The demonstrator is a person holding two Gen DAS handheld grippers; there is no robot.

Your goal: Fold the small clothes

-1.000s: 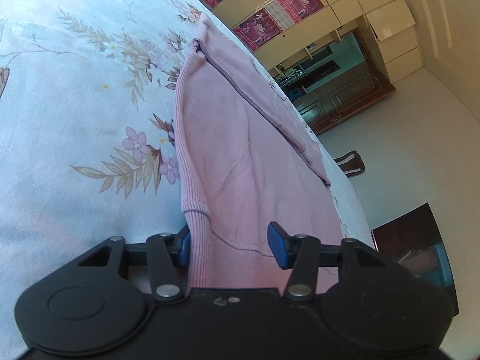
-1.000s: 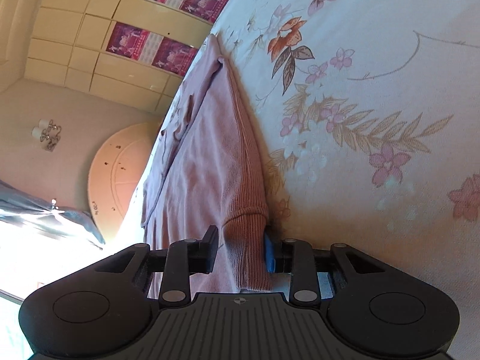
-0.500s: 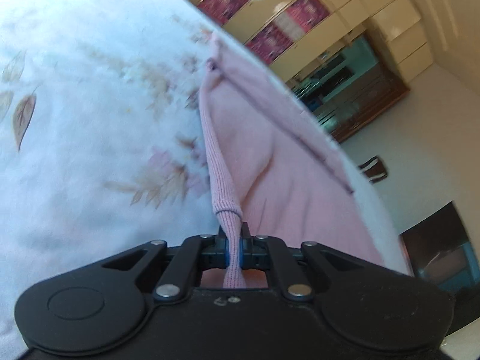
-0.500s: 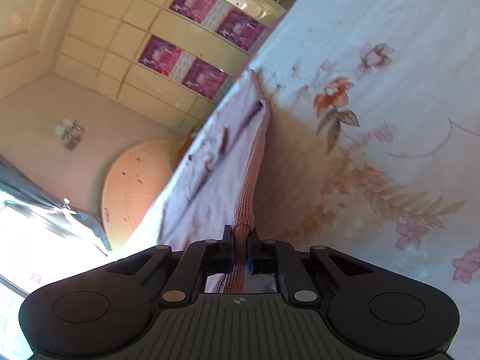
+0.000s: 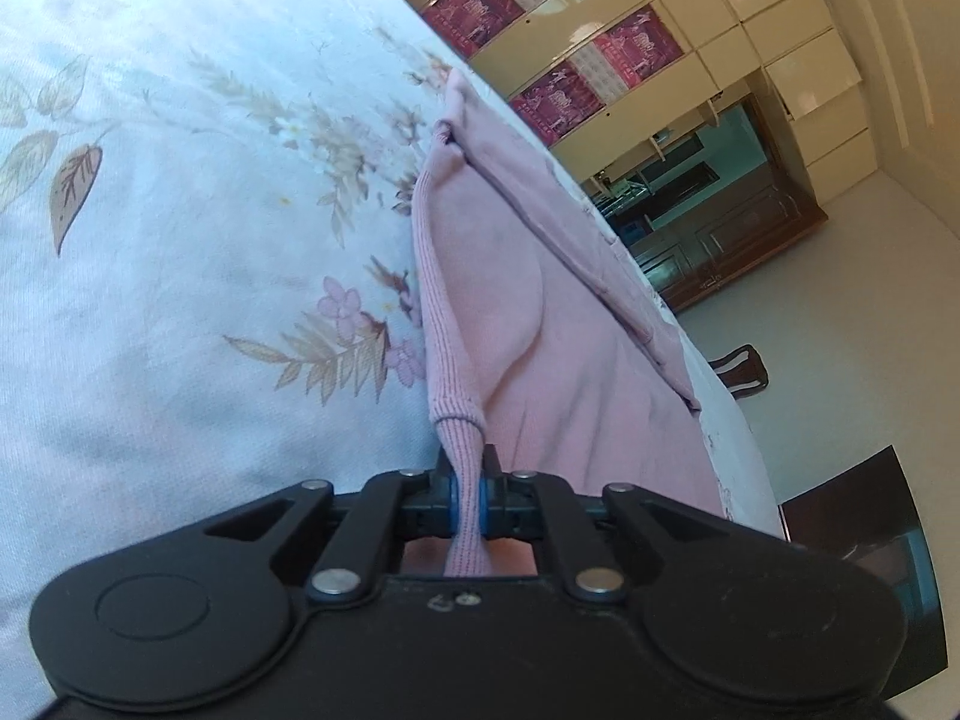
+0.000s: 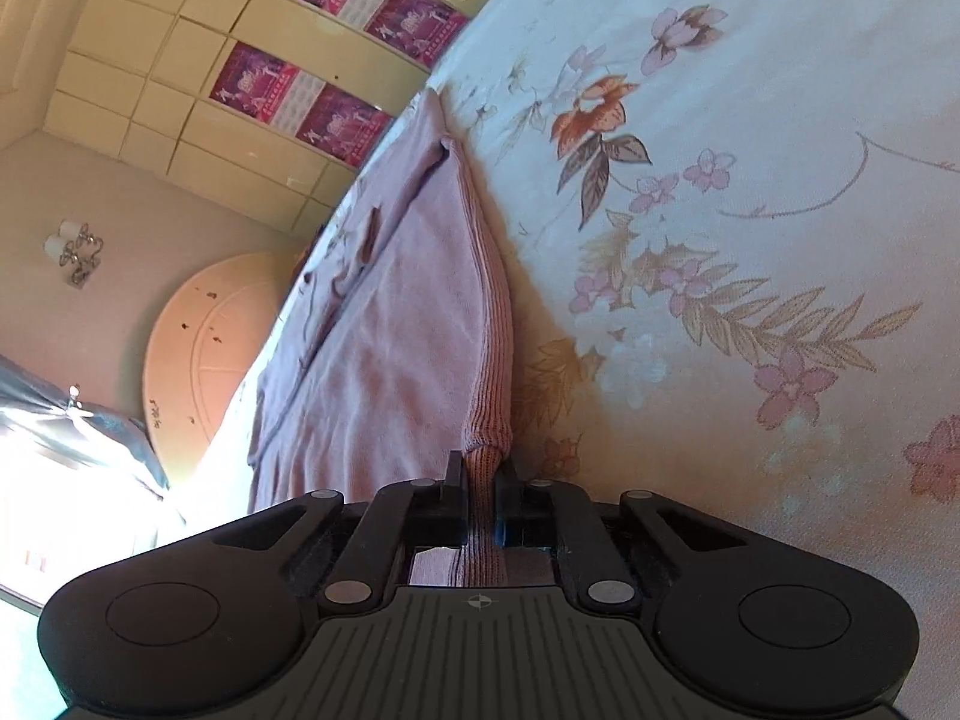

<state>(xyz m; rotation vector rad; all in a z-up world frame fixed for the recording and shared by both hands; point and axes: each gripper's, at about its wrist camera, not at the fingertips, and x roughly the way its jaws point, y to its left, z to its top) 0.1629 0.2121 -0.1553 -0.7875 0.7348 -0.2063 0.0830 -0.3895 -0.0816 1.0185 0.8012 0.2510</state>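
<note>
- Covering the bed (image 5: 150, 300) is a pale sheet printed with pink flowers and tan leaves; it fills most of both wrist views.
- Cream wall cupboards (image 5: 750, 30) with magenta posters (image 5: 636, 45) run along the far side of the room, above a dark wooden cabinet (image 5: 738, 240) on a light floor.
- In the right wrist view a round pale headboard-like panel (image 6: 210, 330) and a wall lamp (image 6: 75, 249) show past the bed edge, with bright light at the lower left.
- A dark chair (image 5: 741, 369) and a dark box-like thing (image 5: 864, 540) stand on the floor beside the bed.
- The pink garment (image 5: 540, 330) lies along the bed edge, its ribbed hem raised towards both grippers.
- The left gripper (image 5: 469, 495) has its jaws clenched on one ribbed hem corner.
- The right gripper (image 6: 480, 507) has its jaws clamped on the other ribbed corner (image 6: 489, 462); they have just been closing on it.
</note>
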